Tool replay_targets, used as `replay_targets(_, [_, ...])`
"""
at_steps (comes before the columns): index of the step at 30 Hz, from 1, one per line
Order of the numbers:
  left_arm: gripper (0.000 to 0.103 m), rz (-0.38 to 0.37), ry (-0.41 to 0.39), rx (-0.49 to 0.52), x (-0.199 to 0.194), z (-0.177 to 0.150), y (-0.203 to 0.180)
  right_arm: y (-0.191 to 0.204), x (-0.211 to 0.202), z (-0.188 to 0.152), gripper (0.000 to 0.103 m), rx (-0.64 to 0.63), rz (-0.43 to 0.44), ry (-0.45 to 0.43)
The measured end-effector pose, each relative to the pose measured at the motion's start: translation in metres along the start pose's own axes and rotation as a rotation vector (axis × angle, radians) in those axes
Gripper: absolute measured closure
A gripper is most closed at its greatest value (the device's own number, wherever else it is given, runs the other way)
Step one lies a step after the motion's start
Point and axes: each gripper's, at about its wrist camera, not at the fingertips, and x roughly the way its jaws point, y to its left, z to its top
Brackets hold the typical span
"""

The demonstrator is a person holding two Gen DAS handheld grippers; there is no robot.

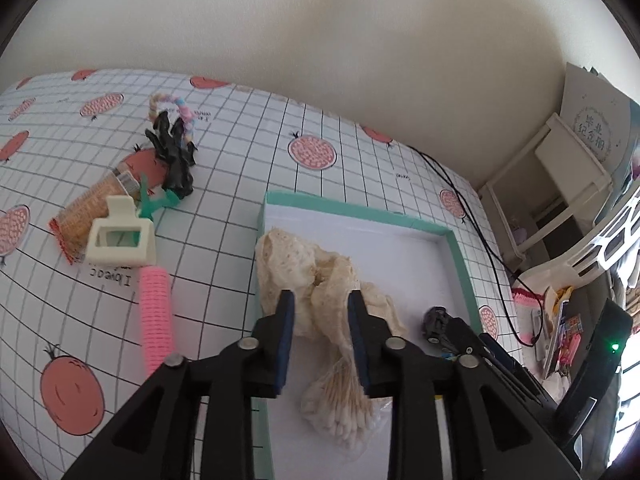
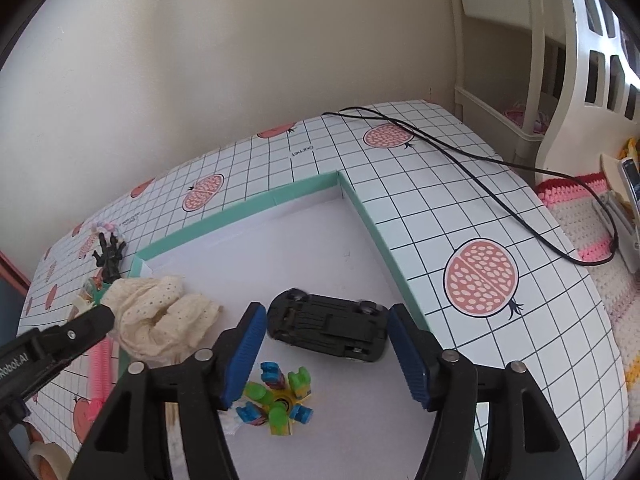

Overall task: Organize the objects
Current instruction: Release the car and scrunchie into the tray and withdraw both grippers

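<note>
On the counter [image 1: 360, 168], whose grid-and-pomegranate cover reads "I love", lie a ribbed pink hair roller [image 1: 157, 312], a cream plastic claw clip [image 1: 120, 236] and a black claw clip [image 1: 176, 160]. Inside the mint-rimmed white tray [image 1: 460, 256], the left gripper [image 1: 320, 312] has its jaws spread around a crumpled cream lace scrunchie [image 1: 312, 272], above bagged cotton swabs [image 1: 340, 404]. The right gripper [image 2: 326, 344] stands with jaws spread before an overturned black toy car [image 2: 328, 326], beside a colourful plastic spinner [image 2: 280, 400].
</note>
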Motion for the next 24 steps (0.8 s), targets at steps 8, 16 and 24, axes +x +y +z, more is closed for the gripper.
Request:
replay_targets(8, [0.064, 0.024, -0.03, 0.003, -0.017, 0.003, 0.003, 0.012, -0.01, -0.002, 0.036, -0.059, -0.001, -0.011])
replay_targets(16, [0.044, 0.127, -0.05, 0.002, -0.025, 0.004, 0.013, 0.022, -0.01, -0.007, 0.029, -0.099, 0.013, -0.005])
replay_targets(24, [0.03, 0.205, -0.05, -0.028, -0.02, 0.003, 0.03, 0.025, -0.007, -0.01, 0.009, -0.113, 0.029, 0.003])
